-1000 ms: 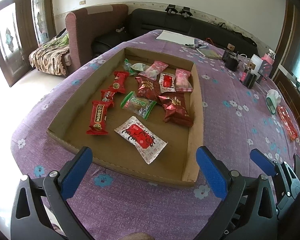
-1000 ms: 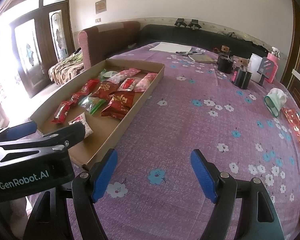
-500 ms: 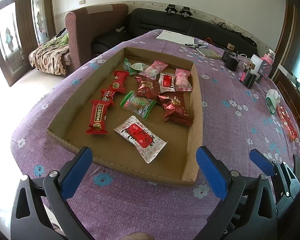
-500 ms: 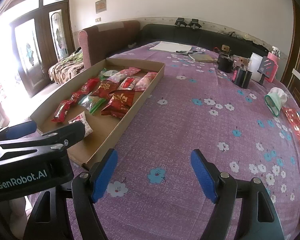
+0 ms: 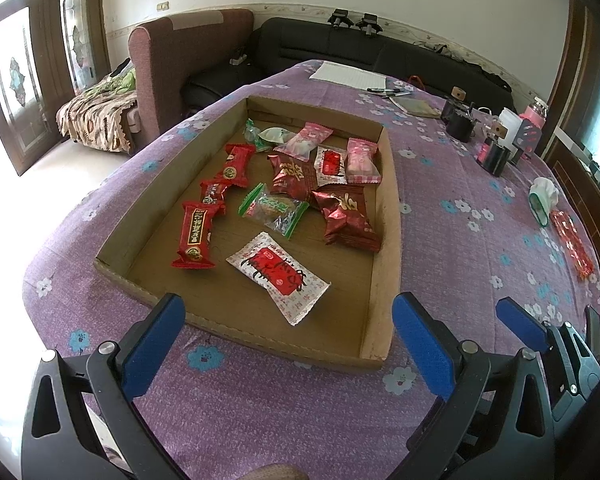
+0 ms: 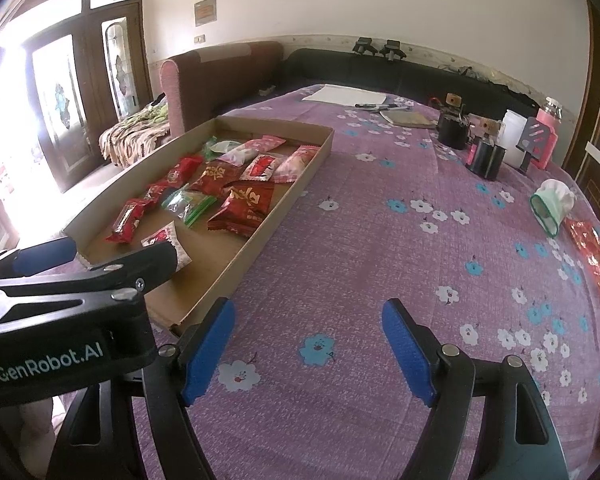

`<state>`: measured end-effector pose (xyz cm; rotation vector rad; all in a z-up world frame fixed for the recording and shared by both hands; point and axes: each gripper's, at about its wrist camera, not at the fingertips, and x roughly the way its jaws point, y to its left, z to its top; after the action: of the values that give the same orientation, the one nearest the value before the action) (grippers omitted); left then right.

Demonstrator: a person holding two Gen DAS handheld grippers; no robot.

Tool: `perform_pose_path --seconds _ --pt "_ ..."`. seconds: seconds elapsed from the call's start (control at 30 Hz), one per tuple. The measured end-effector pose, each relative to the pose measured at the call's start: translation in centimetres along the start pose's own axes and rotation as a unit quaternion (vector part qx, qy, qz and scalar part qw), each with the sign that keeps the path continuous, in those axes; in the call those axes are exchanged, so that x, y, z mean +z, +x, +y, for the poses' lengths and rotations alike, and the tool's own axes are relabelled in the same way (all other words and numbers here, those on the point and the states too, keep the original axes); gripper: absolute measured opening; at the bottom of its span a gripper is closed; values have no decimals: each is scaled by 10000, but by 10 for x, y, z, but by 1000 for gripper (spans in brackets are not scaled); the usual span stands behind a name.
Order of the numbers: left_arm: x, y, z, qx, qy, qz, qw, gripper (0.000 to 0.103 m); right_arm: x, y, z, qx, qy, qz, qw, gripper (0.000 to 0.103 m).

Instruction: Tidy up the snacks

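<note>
From the left wrist, the cardboard tray on the purple-clothed desk holds nearly all the snacks — red bars along its left side, a green-wrapped one in the middle, pink and pale packets toward its far end, a white-and-red packet nearest its front wall. They lie loose and overlapping, not in rows. The left tongs hang just before the tray's front wall, spread wide, holding nothing.

From the right wrist, the right tongs hover over bare cloth to the right of the tray, also gaping and empty. One red packet lies well away from the tray, to its right, near a white and green cup lying on its side.

As a judgement: gathering looks mostly done — that stray red packet is what remains outside the tray, and whether the heap is meant to be sorted further, I cannot tell.
</note>
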<state>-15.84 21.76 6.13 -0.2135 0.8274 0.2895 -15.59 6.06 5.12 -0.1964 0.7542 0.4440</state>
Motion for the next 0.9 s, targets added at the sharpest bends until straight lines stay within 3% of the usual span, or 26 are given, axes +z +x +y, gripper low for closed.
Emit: perform_pose_path --seconds 0.9 --pt "0 1 3 -34 -3 52 10000 103 -2 1 3 24 -54 10 10000 79"
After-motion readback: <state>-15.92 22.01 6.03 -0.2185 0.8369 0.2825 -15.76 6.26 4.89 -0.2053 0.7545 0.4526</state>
